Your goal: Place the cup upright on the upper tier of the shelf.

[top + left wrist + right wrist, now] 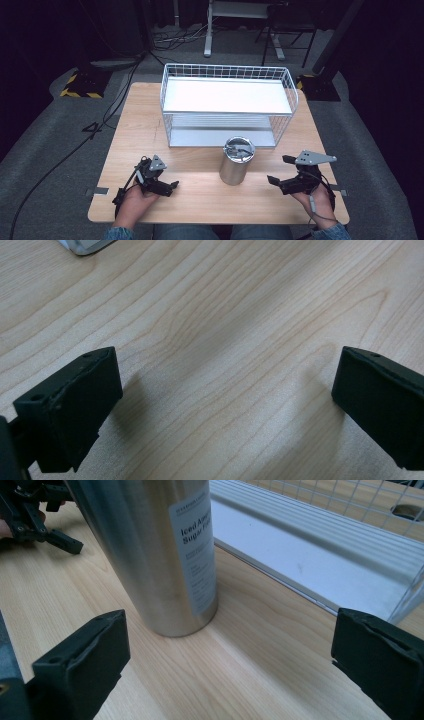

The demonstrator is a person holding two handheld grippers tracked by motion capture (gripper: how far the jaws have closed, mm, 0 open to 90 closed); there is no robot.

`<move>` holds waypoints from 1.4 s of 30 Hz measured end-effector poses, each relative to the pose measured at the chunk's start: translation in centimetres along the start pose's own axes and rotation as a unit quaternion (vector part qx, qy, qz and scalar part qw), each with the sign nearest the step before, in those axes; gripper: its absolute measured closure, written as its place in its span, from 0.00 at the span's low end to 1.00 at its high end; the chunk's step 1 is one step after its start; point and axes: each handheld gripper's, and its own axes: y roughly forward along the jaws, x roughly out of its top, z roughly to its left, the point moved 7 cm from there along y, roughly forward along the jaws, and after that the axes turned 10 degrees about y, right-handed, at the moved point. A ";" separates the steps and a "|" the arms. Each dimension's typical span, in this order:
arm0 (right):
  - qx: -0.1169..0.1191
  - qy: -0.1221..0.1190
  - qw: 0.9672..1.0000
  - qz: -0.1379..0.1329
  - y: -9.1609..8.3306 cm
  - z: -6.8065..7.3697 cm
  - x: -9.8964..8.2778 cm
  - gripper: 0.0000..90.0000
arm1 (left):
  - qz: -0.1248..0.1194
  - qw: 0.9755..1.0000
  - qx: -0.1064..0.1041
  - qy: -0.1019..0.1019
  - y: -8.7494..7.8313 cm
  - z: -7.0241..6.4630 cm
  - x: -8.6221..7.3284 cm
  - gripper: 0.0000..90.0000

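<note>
Both grippers rest low on the wooden table point(145, 105), nearest the person: left gripper point(170, 186) left of the steel canister point(236, 161), right gripper point(278, 171) right of it, each with jaws spread wide, holding nothing. Canister stands upright just before the white wire rack point(227, 102).

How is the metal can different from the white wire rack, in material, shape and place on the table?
The metal can is a closed, shiny upright cylinder with a label; the white wire rack is an open, box-shaped mesh with two flat shelves. The can is narrower and stands nearer the person; the rack is wider and sits behind it. Both rest on the wooden table.
</note>
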 end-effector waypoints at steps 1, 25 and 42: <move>0.001 -0.003 1.000 -0.001 0.1 0.1 0.2 0.03 | 0.000 1.000 0.000 0.000 0.0 0.0 0.0 0.00; 0.046 -0.038 0.998 0.007 5.0 3.8 3.4 0.01 | 0.000 1.000 0.001 0.002 0.0 0.0 0.0 0.00; 0.064 -0.039 0.997 0.006 8.4 5.0 3.7 0.00 | -0.001 1.000 0.001 0.002 0.0 0.0 0.0 0.00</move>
